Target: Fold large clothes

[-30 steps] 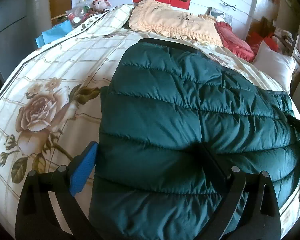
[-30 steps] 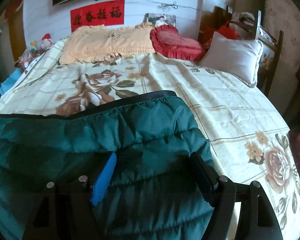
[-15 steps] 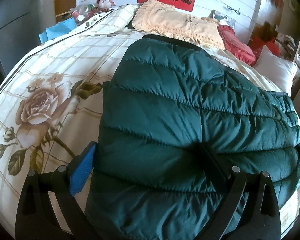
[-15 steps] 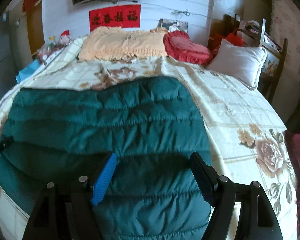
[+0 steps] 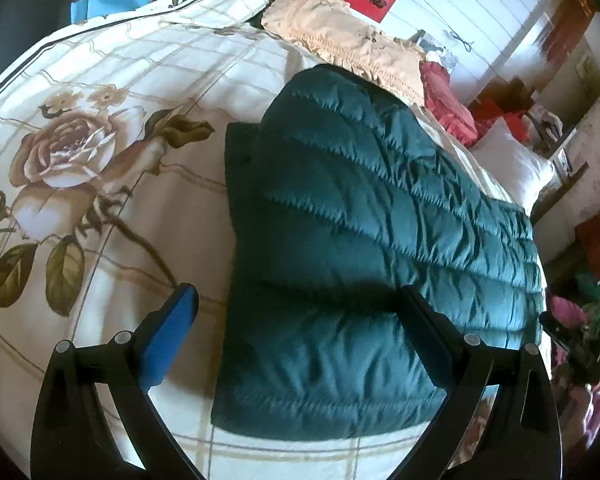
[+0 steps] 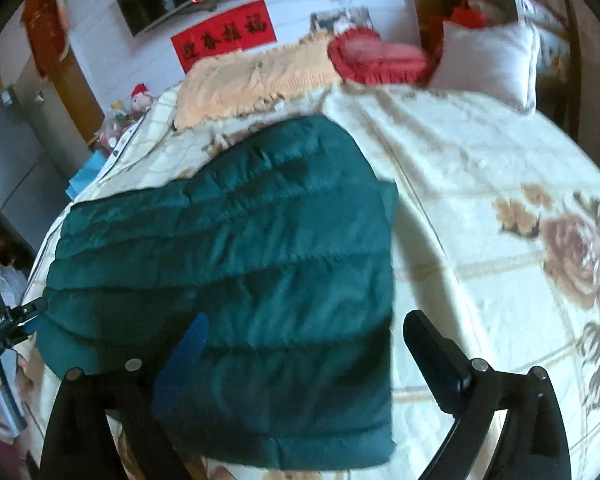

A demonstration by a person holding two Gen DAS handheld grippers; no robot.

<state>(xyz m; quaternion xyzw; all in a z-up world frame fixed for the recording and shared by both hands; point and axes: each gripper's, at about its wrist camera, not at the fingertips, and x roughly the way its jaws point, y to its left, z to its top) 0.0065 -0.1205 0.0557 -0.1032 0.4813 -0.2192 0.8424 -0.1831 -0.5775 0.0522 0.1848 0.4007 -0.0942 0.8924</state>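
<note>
A dark green quilted down jacket [image 5: 360,240] lies folded into a flat rectangle on the floral bedspread [image 5: 100,184]. It also shows in the right wrist view [image 6: 240,264]. My left gripper [image 5: 300,312] is open and empty, raised above the jacket's near left edge. My right gripper [image 6: 304,336] is open and empty, raised above the jacket's near right edge. The other gripper shows at the far right of the left wrist view [image 5: 572,340] and at the far left of the right wrist view [image 6: 8,324].
A peach cushion [image 5: 340,40], a red cushion [image 6: 376,56] and a white pillow [image 6: 488,56] lie at the head of the bed. A red banner [image 6: 224,40] hangs on the wall. Toys [image 6: 140,96] sit at the bed's far left corner.
Both grippers have drawn back and lifted away from the jacket. The far flap that the right gripper held up now lies flat on the folded jacket.
</note>
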